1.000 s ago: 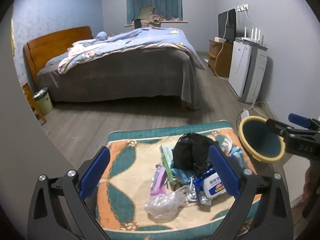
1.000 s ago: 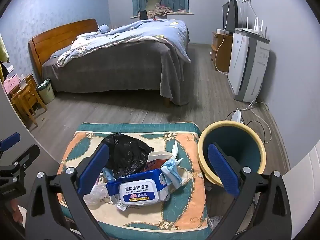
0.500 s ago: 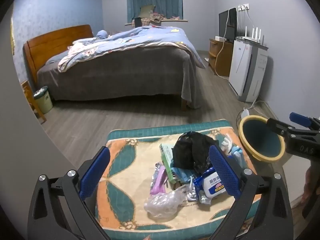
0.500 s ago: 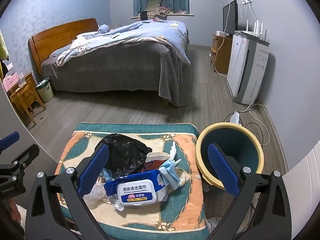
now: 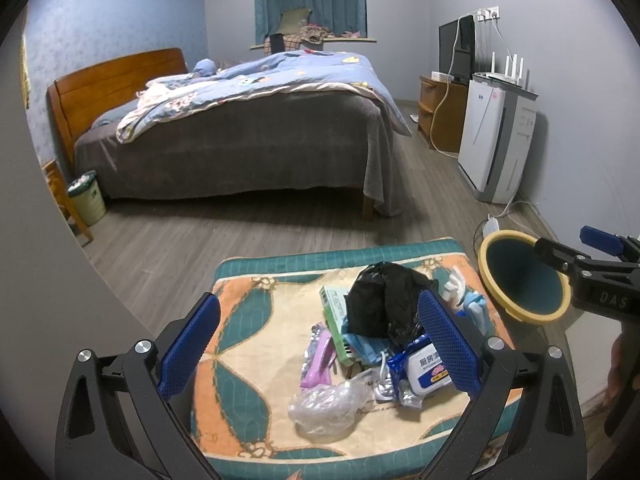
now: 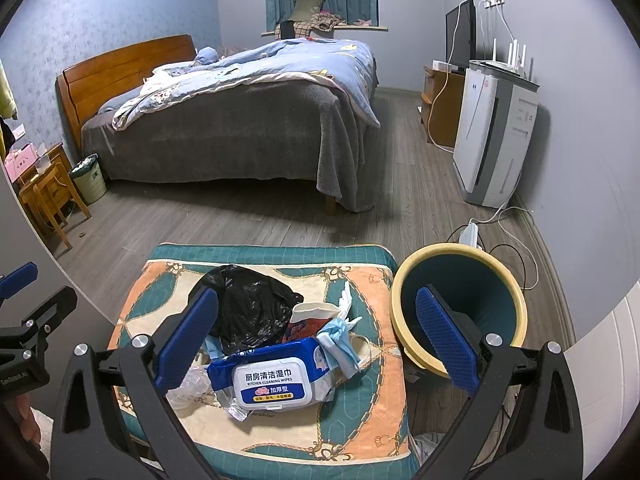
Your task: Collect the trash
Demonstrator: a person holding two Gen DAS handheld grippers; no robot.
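Note:
A heap of trash lies on a patterned mat [image 5: 248,320] [image 6: 360,280]: a black plastic bag [image 5: 380,300] [image 6: 248,304], a blue wipes pack [image 5: 426,368] [image 6: 272,376], a clear plastic wrap [image 5: 324,404], a purple wrapper [image 5: 318,356], a green box [image 5: 334,312] and a blue face mask [image 6: 340,336]. A yellow-rimmed teal bin [image 5: 520,276] [image 6: 460,300] stands just right of the mat. My left gripper [image 5: 316,344] hovers open above the heap. Over the wipes pack and the mat's right edge, my right gripper [image 6: 316,344] is open and holds nothing.
A bed [image 5: 240,128] with a blue quilt fills the far side of the wooden floor. A white air purifier [image 5: 496,140], a cabinet and cables line the right wall. A small green waste basket [image 5: 86,198] and a wooden stool [image 6: 44,196] stand at the left.
Both grippers have shifted slightly, and the trash heap sits a little lower in the right wrist view. Nothing was taken hold of.

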